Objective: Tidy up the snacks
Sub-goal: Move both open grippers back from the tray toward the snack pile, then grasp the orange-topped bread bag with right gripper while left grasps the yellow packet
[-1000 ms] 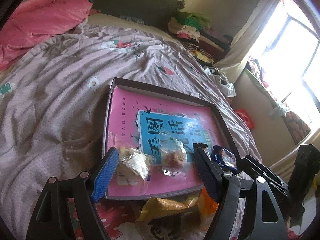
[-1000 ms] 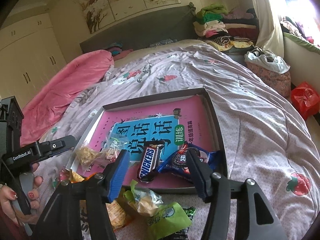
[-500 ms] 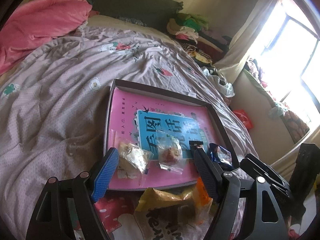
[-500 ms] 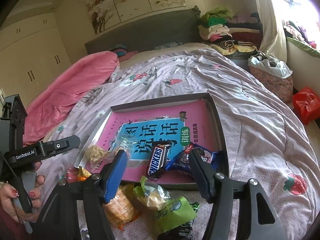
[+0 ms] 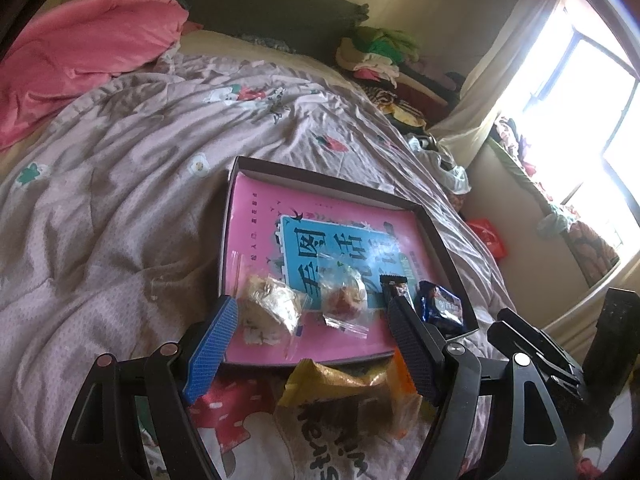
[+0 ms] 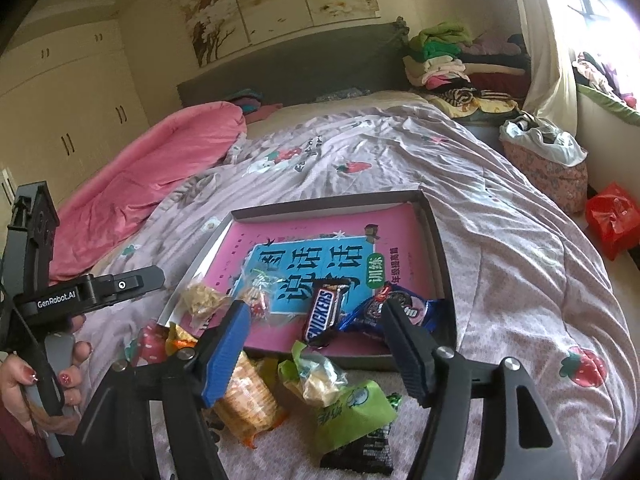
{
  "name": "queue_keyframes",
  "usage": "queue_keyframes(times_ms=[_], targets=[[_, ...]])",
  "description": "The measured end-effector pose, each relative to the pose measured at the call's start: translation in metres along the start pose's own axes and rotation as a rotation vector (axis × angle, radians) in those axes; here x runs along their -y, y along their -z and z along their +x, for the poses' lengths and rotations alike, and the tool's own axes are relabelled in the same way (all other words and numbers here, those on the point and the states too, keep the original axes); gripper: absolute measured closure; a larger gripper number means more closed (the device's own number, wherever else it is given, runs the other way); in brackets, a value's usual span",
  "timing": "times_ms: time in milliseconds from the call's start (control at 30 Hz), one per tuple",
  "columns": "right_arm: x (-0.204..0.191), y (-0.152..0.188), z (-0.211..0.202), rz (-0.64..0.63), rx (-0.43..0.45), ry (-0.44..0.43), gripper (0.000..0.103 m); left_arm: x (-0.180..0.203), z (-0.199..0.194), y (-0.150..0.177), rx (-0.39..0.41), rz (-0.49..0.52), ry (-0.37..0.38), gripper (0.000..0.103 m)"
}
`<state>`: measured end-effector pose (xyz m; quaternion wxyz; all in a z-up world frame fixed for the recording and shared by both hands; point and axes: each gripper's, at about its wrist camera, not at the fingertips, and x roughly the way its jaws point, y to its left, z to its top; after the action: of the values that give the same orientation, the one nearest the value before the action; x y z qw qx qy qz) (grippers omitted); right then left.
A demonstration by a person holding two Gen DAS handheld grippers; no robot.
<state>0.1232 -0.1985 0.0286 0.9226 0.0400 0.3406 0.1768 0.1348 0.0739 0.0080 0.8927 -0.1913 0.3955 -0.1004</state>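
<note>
A shallow dark box with a pink book inside lies on the bed. In it are a Snickers bar, a blue cookie pack and two clear bags of snacks. Loose snacks lie on the quilt before the box: an orange-yellow cracker pack, a green pack, a clear-green bag and a dark pack. My left gripper is open and empty above the yellow pack. My right gripper is open and empty above the loose snacks.
The bed has a lilac strawberry quilt and a pink duvet at the left. Folded clothes are stacked by the headboard. A red bag lies on the floor at the right.
Both grippers have drawn back from the box toward the near edge of the bed, bringing the loose snacks on the quilt into view. Both stayed open.
</note>
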Motion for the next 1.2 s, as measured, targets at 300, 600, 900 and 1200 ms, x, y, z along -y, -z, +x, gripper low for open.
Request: queue_keyframes(times_ms=[300, 600, 900, 1200], targets=[[-0.009, 0.003, -0.005, -0.023, 0.005, -0.005, 0.036, 0.000, -0.003, 0.005, -0.007, 0.003, -0.003, 0.024], [-0.021, 0.008, -0.006, -0.052, -0.002, -0.024, 0.035, 0.000, -0.005, 0.015, -0.029, 0.003, -0.006, 0.024], [-0.031, 0.015, -0.003, -0.084, -0.028, -0.044, 0.035, 0.001, 0.000, 0.024, -0.065, 0.012, -0.015, 0.024], [-0.043, 0.026, 0.006, -0.123, -0.066, -0.059, 0.035, 0.002, 0.010, 0.033, -0.118, 0.031, -0.025, 0.024]])
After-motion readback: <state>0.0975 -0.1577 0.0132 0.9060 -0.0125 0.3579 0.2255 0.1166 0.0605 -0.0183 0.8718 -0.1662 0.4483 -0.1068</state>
